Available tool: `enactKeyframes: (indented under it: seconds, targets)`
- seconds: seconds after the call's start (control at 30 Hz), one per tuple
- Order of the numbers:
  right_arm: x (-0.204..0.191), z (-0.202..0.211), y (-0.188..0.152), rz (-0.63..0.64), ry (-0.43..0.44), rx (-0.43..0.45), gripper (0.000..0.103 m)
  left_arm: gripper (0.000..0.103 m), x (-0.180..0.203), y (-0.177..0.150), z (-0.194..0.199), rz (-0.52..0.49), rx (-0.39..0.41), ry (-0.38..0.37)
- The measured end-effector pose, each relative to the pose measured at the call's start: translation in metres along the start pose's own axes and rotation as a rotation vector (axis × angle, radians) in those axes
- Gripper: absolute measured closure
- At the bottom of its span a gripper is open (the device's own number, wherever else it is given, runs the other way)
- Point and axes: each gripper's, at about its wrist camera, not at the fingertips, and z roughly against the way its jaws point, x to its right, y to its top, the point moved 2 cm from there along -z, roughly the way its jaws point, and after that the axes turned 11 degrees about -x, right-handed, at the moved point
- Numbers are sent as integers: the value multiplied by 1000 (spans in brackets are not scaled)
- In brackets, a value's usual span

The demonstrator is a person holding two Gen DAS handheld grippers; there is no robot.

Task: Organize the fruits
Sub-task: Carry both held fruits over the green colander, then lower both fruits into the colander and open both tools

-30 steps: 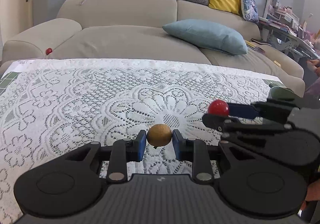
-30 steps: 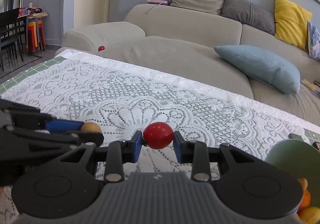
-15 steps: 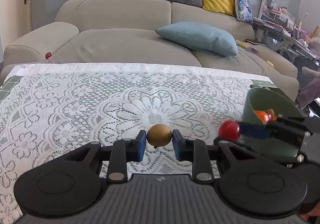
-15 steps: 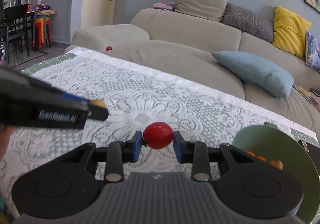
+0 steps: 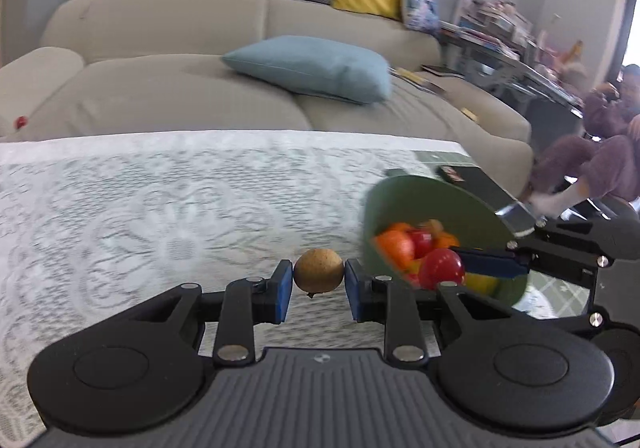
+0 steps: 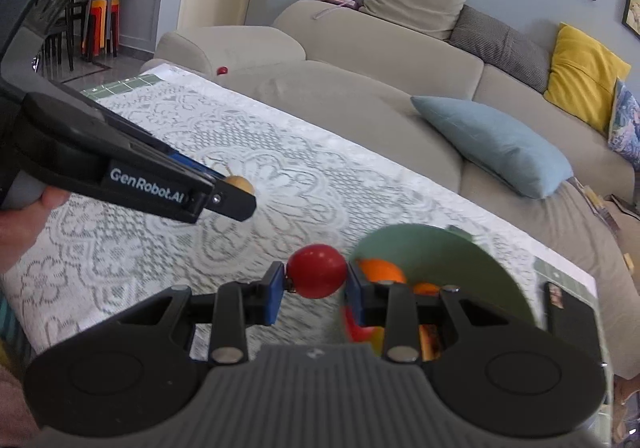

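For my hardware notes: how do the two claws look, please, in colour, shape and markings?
Both are black plastic with blue pads, round discs at the finger bases and a ribbed grey body. The left claw bears white "GenRobot.AI" lettering on its side; the right claw looks the same.

White lace cloth (image 5: 160, 208) covers the surface – openwork, matt. The red fruit (image 6: 317, 270) looks smooth and glossy; the brown fruit (image 5: 319, 270) is rough and dull. The green bowl (image 5: 432, 208) seems matt plastic – each tool ribbed black plastic.
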Motion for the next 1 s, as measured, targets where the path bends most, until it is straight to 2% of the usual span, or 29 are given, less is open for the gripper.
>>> enactKeyframes:
  seconds: [0.2,0.4,1.0]
  targets:
    - [30,8,1,42,-46,-34,73,72,33,19,-16,-3,-16,-26]
    - [58,-2,-2,42,-68,-74,73,72,56,32,-37,-20,-34,-44]
    - [99,-50,-1,67,-104,-183,73,72,69,46,-92,3,-97,-91]
